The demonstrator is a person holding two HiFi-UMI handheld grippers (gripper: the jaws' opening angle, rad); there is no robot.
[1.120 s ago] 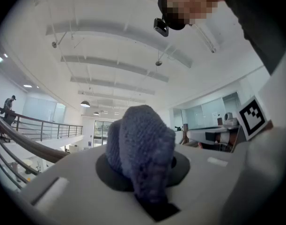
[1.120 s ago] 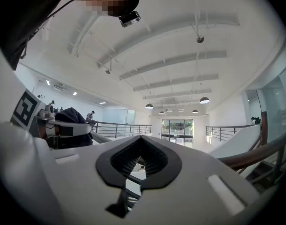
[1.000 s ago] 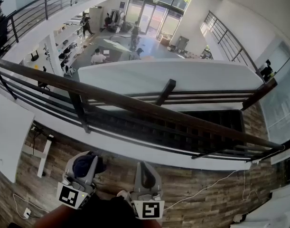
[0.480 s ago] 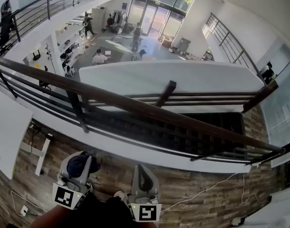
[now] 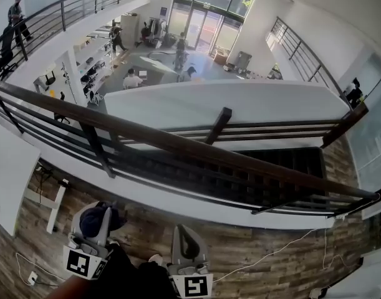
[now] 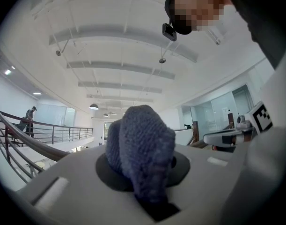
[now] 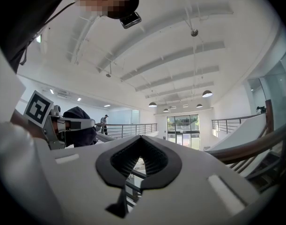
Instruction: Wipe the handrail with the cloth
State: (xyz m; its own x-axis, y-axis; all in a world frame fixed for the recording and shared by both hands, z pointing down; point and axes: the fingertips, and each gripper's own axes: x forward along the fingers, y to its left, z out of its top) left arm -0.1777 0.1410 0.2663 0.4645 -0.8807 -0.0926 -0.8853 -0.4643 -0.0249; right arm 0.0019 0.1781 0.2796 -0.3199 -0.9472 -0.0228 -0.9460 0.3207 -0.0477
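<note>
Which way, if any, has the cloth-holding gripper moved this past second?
Yes: the left gripper, clamping the cloth, drew back from the handrail, lower in the head view.

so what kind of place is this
Probably an upper gallery in a modern office or workshop building: the long dark wooden handrail overlooks an open ground floor with desks and people, and tall glass entrance doors stand at the far end.

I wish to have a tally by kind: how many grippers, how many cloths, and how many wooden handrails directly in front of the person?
grippers: 2, the left gripper and the right gripper
cloth: 1, dark blue, held in the left fingers
handrail: 1
Total: 4
</note>
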